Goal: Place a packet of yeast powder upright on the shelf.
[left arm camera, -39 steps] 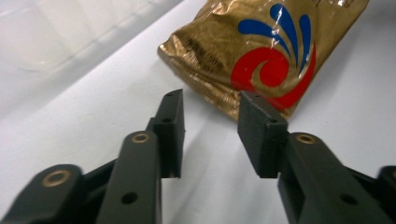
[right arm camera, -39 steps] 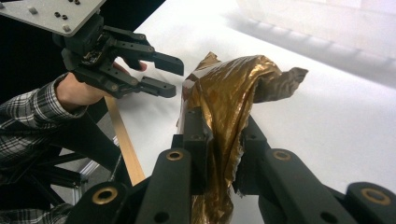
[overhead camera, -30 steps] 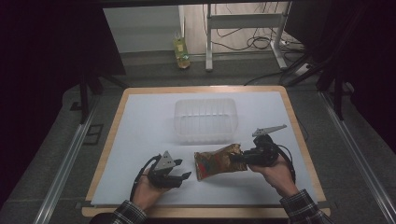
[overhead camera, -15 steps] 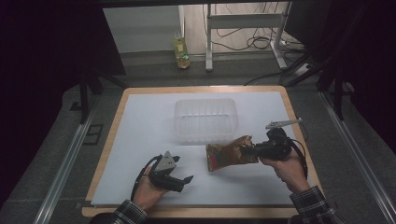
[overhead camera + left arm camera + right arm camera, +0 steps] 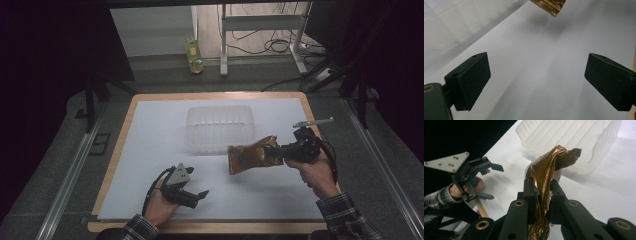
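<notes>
Right gripper (image 5: 541,192): jaws clamped tight on the crumpled end of a gold-brown foil snack bag (image 5: 250,155), the foil pinched flat between the two black pads. The bag sticks out level from the jaws toward the middle of the tabletop (image 5: 150,150), lifted clear of the white sheet, its shadow on the surface beneath it. Its free end hangs just in front of the near right corner of the clear plastic tub (image 5: 220,127); in the right gripper view the twisted tip of the bag overlaps the tub's wall, and I cannot tell whether it touches. The tub sits a little beyond the centre of the tabletop, open side up. Left gripper (image 5: 199,196): jaws have just been opening and now stand wide apart, only bare white sheet between them. It sits low near the front edge, left of centre, held in the person's left hand (image 5: 162,205), pointing across toward the bag. A corner of the bag shows at the top of the left gripper view, well apart from those jaws.
</notes>
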### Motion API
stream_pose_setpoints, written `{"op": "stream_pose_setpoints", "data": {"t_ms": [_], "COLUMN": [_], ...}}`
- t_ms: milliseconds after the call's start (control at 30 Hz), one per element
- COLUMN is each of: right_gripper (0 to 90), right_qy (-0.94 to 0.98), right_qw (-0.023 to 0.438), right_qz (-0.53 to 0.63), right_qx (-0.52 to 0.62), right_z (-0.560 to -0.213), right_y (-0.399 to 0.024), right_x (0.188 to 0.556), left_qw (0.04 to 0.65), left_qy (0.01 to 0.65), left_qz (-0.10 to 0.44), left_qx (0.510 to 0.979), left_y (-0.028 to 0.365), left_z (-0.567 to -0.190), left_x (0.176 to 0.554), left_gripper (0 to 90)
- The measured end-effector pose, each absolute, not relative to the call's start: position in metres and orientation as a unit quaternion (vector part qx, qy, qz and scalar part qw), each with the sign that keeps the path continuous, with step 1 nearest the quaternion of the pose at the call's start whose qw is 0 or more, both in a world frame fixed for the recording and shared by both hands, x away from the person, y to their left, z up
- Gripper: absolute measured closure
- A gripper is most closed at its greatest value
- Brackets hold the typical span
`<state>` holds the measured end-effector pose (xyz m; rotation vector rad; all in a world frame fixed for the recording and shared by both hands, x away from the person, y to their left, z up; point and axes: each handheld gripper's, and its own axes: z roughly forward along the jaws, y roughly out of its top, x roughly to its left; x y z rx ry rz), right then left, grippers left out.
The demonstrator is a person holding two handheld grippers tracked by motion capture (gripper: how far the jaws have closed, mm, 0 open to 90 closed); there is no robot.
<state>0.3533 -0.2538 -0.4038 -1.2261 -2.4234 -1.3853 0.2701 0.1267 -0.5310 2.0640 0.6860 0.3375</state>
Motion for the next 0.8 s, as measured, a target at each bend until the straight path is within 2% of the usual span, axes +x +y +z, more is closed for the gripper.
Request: {"op": "stream_pose_setpoints", "data": {"t_ms": [200, 800], "right_gripper": [80.0, 80.1], "right_qy": [-0.790, -0.775], "right_qw": [0.040, 0.002], "right_qz": [-0.453, -0.451], "right_qx": [-0.412, -0.442], "right_z": [-0.395, -0.358], "right_y": [-0.258, -0.273], "right_x": [0.359, 0.393], "left_qw": [0.458, 0.445], "left_qy": [0.271, 0.267], "left_qz": [0.149, 0.176], "left_qx": [0.833, 0.836], "left_y": [0.126, 0.125], "left_z": [-0.532, -0.534], "left_x": [0.268, 0.266], "left_gripper": [3.0, 3.0]}}
